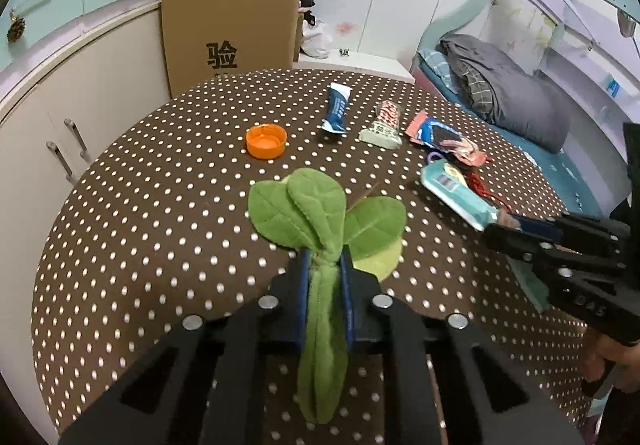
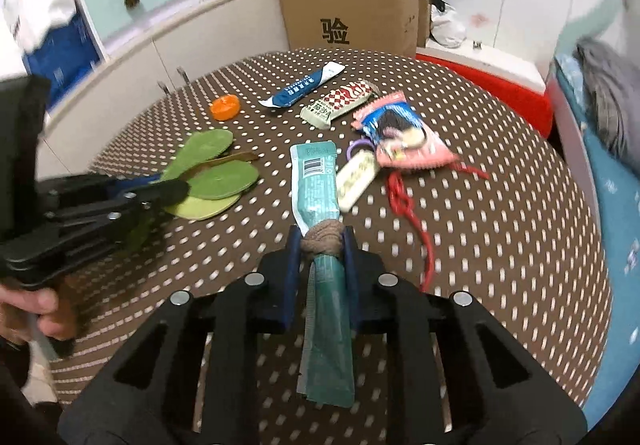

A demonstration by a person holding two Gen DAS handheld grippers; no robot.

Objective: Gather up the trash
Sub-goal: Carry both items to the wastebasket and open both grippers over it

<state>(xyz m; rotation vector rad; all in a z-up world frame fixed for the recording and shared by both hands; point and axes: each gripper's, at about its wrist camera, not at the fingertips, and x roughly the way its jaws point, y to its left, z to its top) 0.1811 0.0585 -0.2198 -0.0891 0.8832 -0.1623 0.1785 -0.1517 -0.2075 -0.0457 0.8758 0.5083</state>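
The tabletop [image 1: 140, 229] wears a matt woven cloth, brown with white dots. The leaf sprig [image 1: 316, 221] looks like soft, fuzzy green fabric with stitched veins. The orange cap [image 1: 266, 141] is smooth, slightly shiny plastic. The teal wrapper [image 2: 318, 181], the blue sachet [image 1: 337, 108], the red-and-white checked wrapper [image 1: 384, 125] and the pink snack bag [image 2: 400, 133] are thin glossy film, creased in places. Around the teal wrapper sits a rough brownish knotted cord [image 2: 322, 237]. Each hand-held gripper, left [image 1: 325, 265] and right [image 2: 322, 245], is matt black plastic with bright metal studs and blue pads. The far box [image 1: 232, 33] is plain matt cardboard.
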